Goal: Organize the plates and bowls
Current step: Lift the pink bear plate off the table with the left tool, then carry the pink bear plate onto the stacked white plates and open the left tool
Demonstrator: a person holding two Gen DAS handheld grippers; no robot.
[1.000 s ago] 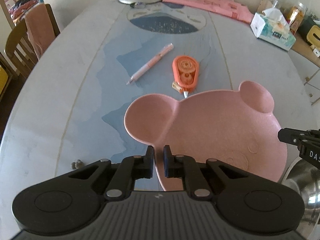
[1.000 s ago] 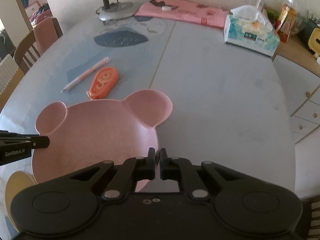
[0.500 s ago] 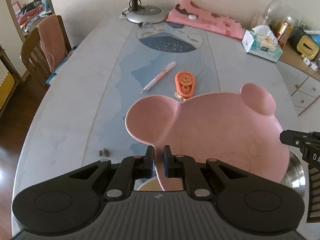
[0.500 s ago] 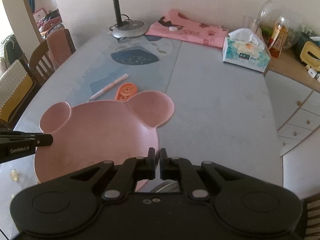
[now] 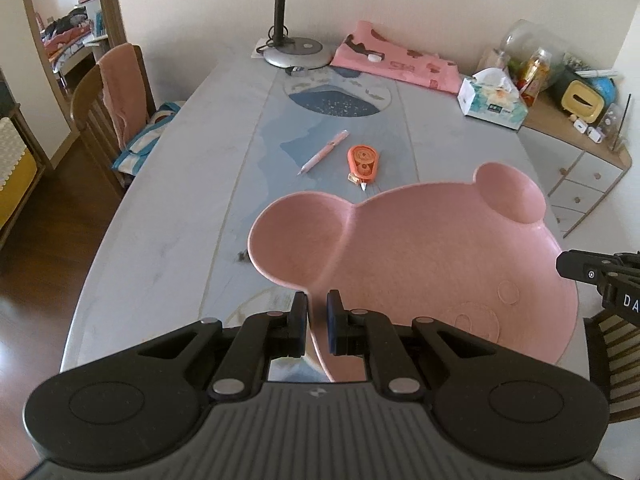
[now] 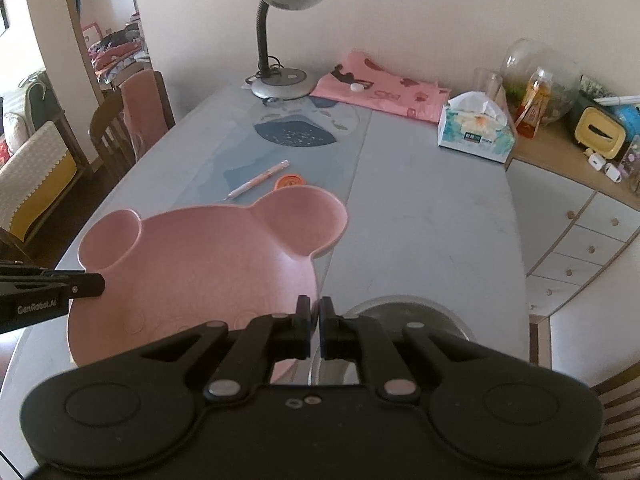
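A pink bear-shaped plate with two round ear wells is held in the air above the grey table. My left gripper is shut on its left rim. My right gripper is shut on its right rim; the plate also shows in the right wrist view. A steel bowl sits on the table under my right gripper, partly hidden. A pale round dish lies on the table below the plate, mostly hidden.
A pink pen and an orange correction-tape dispenser lie mid-table. A desk lamp, a pink folded cloth and a tissue box stand at the far end. Wooden chairs stand along the left side.
Both grippers have lifted the pink plate well above the table. The view has widened, and the steel bowl and the pale dish beneath have come into sight.
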